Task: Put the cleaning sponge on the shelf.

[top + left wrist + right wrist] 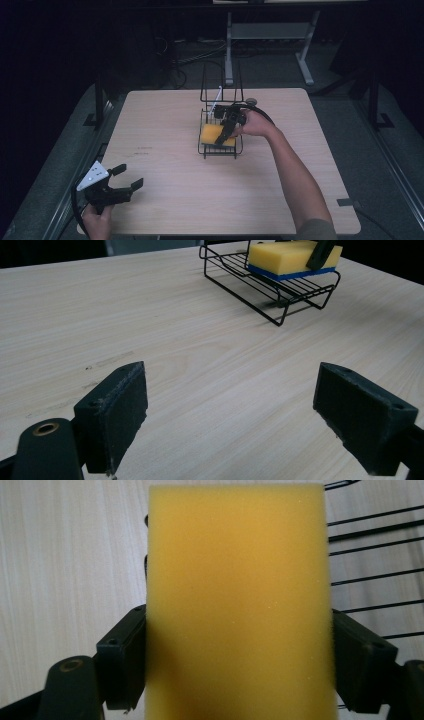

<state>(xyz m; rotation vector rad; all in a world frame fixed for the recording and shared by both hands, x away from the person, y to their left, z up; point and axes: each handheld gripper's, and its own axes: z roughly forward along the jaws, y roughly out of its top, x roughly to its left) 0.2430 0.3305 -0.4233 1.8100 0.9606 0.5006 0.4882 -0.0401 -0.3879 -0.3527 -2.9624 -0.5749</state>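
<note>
Right tongs (225, 134) hold the yellow rectangular foam sponge (212, 133) in the black wire rack (220, 150); settle it flat before releasing. Left tongs (120, 186) gape wide.

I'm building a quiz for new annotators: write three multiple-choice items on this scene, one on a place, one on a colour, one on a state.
1. Where does the yellow sponge with a blue underside lie?
A. in the black wire rack
B. on the bare wooden table
C. on the floor

2. What colour is the sponge's bottom layer?
A. green
B. blue
C. red

3. How do the left gripper jaws stand?
A. shut on a sponge
B. shut on nothing
C. open, holding nothing

Answers: 1 A, the rack's wires run under it; 2 B, a blue band shows in the left gripper view; 3 C, bare tabletop shows between the jaws.
</note>
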